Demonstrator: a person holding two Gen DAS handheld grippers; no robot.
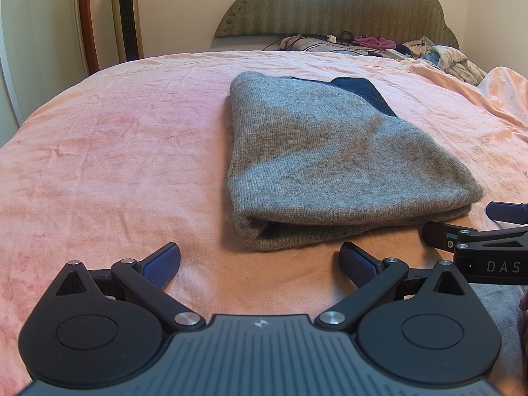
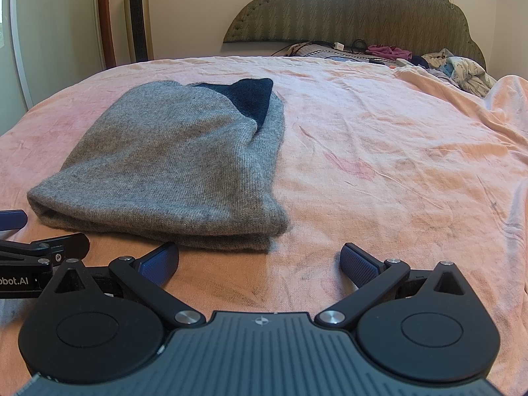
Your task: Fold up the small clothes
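A grey knit garment [image 1: 330, 158] lies folded into a compact stack on the pink bedspread [image 1: 115, 151], with a dark navy part [image 1: 363, 94] showing at its far end. It also shows in the right wrist view [image 2: 171, 165], with the navy part [image 2: 247, 95] at the back. My left gripper [image 1: 260, 264] is open and empty, just short of the garment's near folded edge. My right gripper [image 2: 260, 264] is open and empty, near the garment's near right corner. The right gripper shows at the right edge of the left wrist view [image 1: 488, 222].
A padded headboard [image 1: 330, 3] stands at the far end of the bed. Pillows, cables and loose clothes [image 1: 455, 59] pile at the head of the bed. A tower fan [image 1: 127, 13] and a wooden frame [image 1: 87, 19] stand at far left. The bedspread [image 2: 396, 165] is wrinkled at right.
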